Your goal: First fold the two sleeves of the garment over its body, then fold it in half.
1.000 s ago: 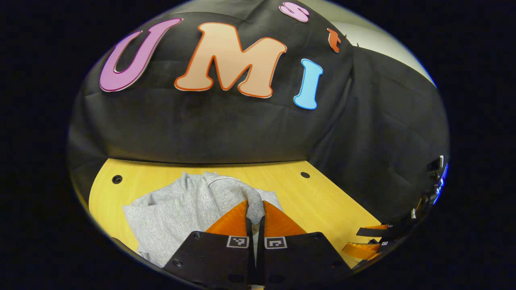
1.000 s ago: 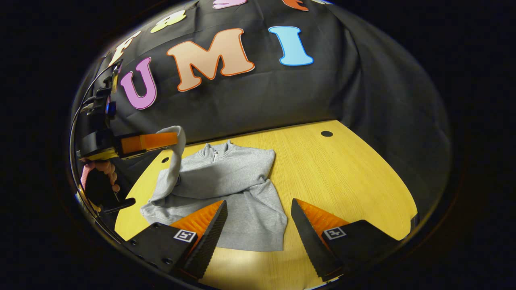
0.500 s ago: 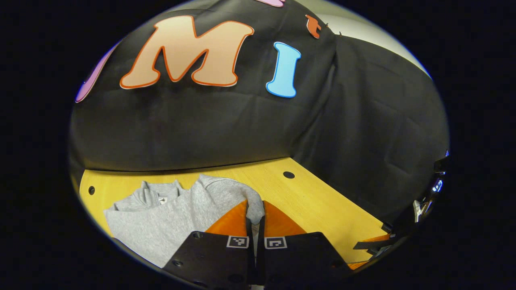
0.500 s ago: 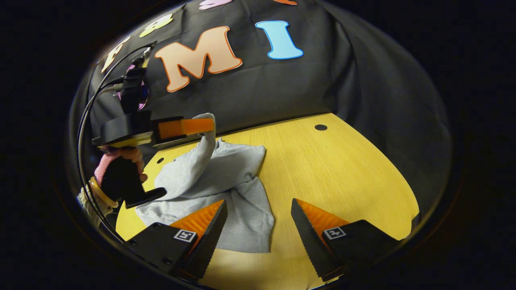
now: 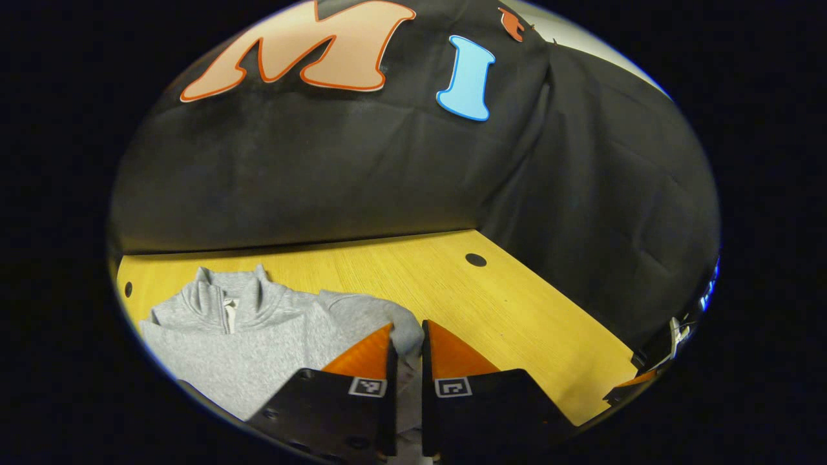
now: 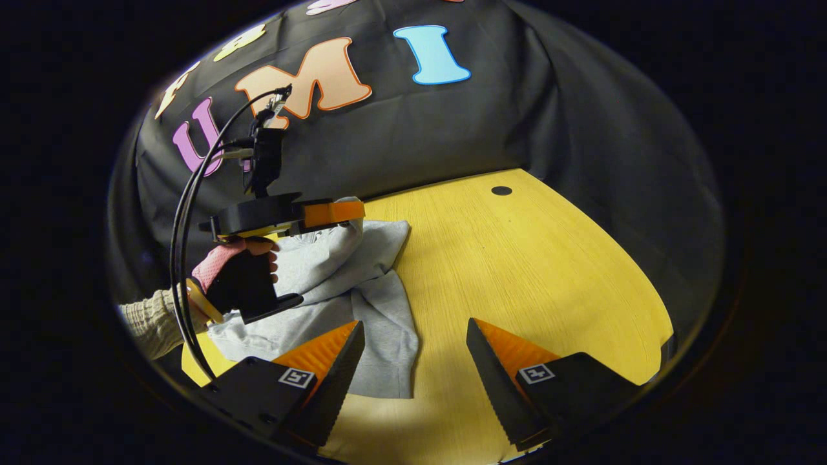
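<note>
Because the grey sweatshirt [image 5: 258,329] is soft and limp, the left gripper [image 5: 406,342] pinches its sleeve cuff [image 5: 408,336] firmly; the right gripper [image 6: 413,349] is wide open, empty.

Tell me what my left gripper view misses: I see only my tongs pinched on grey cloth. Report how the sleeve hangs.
Observer: From the right gripper view, the left tongs hold the sleeve raised off the sweatshirt, the cloth draping down from them onto the body.
Operator: Report the other tongs.
Observer: The right tongs are open, holding nothing, above the wooden table at the sweatshirt's near hem.
Operator: Say what is holding my gripper.
Observer: A hand in a black and pink glove grips its handle, with cables looping up behind it.
</note>
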`<action>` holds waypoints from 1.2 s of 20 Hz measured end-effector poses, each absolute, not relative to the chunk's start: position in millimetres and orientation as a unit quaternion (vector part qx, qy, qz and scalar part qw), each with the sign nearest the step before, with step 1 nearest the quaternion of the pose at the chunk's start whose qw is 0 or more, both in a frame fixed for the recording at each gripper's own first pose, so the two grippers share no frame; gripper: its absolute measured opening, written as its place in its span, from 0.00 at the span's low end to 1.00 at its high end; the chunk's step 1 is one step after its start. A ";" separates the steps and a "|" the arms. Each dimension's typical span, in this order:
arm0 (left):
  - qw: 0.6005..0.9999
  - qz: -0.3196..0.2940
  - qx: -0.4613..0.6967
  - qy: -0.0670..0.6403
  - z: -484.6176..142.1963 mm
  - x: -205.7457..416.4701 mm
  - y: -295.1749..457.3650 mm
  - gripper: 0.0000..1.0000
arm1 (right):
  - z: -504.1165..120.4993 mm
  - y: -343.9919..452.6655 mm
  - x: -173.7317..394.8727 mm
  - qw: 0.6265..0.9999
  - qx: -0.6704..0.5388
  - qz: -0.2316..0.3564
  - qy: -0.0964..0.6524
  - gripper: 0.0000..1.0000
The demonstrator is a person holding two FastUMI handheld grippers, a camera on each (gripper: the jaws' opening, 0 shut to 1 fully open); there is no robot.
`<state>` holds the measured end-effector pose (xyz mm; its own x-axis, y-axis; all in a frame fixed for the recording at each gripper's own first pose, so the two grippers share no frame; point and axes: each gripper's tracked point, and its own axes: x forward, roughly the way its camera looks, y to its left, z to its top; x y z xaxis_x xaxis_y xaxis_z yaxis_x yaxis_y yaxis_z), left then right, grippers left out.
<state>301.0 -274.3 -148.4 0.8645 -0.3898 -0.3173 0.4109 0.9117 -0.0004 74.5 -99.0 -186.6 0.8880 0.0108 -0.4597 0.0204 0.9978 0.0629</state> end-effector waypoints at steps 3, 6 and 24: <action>0.968 -0.208 0.025 0.140 -134.2 300.9 -279.4 0.58 | -189.3 -97.2 75.6 0.971 0.028 -0.001 0.238 0.95; 0.975 -0.186 0.033 0.114 -114.2 292.7 -259.5 0.96 | -194.2 -90.7 75.3 0.970 0.019 0.006 0.242 0.98; 0.986 0.052 0.001 0.159 -153.4 88.3 40.8 0.95 | -256.9 -36.2 65.2 0.953 -0.037 0.058 0.293 0.95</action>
